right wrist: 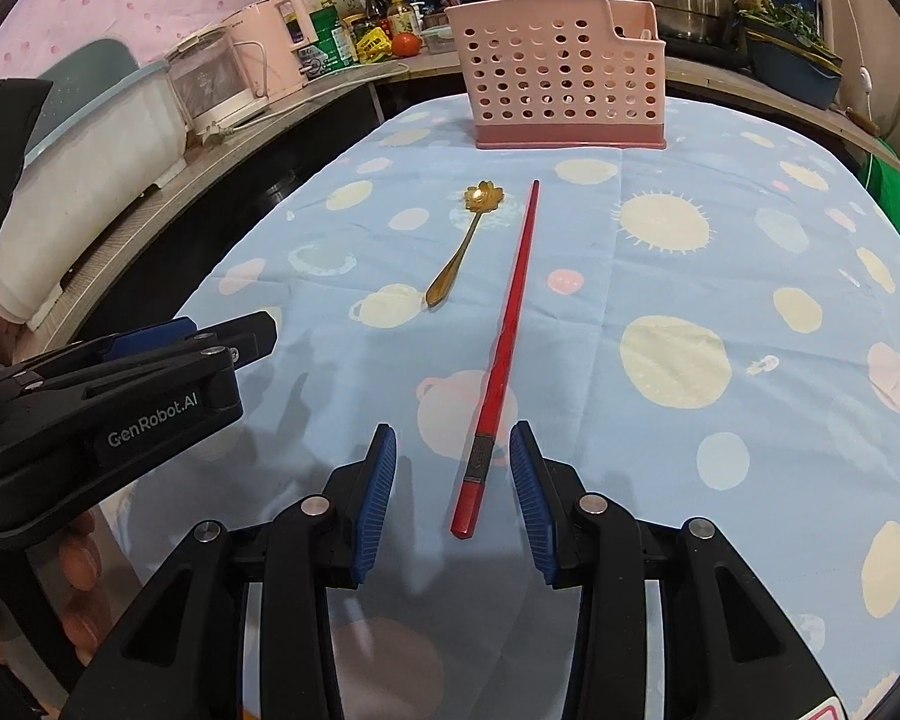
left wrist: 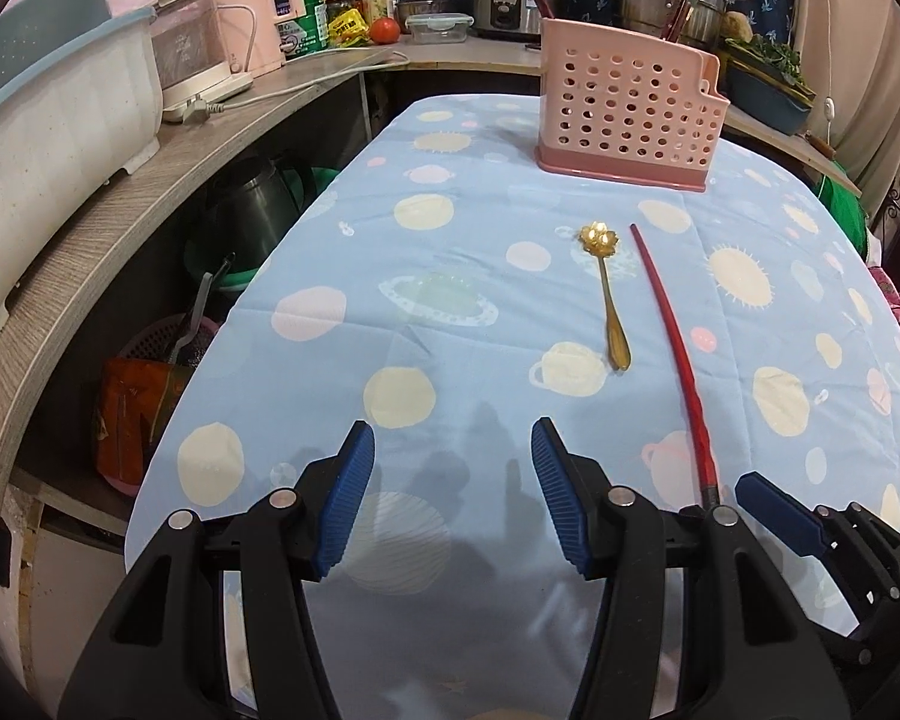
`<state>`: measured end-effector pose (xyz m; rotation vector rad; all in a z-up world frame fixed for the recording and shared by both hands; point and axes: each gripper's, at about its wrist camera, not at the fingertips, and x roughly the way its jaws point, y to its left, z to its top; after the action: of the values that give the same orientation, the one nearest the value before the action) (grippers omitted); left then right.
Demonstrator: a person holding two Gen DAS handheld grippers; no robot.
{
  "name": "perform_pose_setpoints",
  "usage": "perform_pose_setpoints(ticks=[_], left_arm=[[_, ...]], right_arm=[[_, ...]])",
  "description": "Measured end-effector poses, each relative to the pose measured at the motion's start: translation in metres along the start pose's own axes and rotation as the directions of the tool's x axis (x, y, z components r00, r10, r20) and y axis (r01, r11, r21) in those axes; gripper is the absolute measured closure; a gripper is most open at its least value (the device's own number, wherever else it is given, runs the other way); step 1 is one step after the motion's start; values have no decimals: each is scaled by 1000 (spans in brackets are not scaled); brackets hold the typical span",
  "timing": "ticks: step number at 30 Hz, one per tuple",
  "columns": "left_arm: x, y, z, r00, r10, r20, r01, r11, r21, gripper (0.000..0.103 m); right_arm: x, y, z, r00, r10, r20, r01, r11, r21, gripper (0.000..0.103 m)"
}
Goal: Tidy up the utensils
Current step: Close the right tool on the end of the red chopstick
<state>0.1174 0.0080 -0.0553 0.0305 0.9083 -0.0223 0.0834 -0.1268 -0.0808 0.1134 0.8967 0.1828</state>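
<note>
A gold spoon (left wrist: 607, 294) with a flower-shaped bowl and a red chopstick (left wrist: 672, 348) are laid flat side by side mid-tabletop. A pink perforated utensil holder (left wrist: 627, 105) is stood upright near the far edge.

Cloth, plastic and metal on the table

A matt blue printed cotton tablecloth (right wrist: 720, 228) carries a perforated pink plastic caddy (right wrist: 564, 72), a shiny gold metal spoon (right wrist: 462, 246), and a glossy red lacquered chopstick (right wrist: 504, 348).

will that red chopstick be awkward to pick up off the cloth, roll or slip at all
The red chopstick looks stiff and light. Its near end seems squared, so it probably won't roll. It lies flat on the soft tablecloth, so the right gripper, open astride it, may pinch fabric too.
</note>
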Motion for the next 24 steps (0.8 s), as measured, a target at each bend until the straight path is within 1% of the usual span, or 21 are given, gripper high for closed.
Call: perform_pose_setpoints(ticks=[6, 9, 11, 13, 16, 21, 24], left_arm=[[4, 3, -1, 1000, 4, -9, -4, 1000, -6, 51], [6, 4, -1, 1000, 3, -15, -3, 1000, -8, 51], [7, 4, -2, 1000, 1, -17, -1, 1000, -8, 51], [8, 3, -2, 1000, -4, -20, 4, 1000, -6, 51], [9, 0, -4, 1000, -8, -24, 8, 1000, -2, 51], [11, -4, -4, 999, -14, -31, 14, 1000, 1, 51], [13, -7, -3, 999, -21, -30, 21, 1000, 2, 50]], right_arm=[[9, 2, -3, 1000, -14, -12, 14, 1000, -9, 69], [10, 1, -3, 999, -37, -8, 37, 999, -20, 79], [9, -2, -3, 999, -53, -5, 52, 998, -23, 88], [9, -5, -3, 998, -61, -4, 61, 998, -15, 93], [8, -11, -2, 998, -64, -4, 64, 998, 2, 96], [5, -18, -2, 997, -77, 3, 77, 997, 24, 96], [-1, -29, -1, 996, -91, 18, 90, 994, 62, 96]])
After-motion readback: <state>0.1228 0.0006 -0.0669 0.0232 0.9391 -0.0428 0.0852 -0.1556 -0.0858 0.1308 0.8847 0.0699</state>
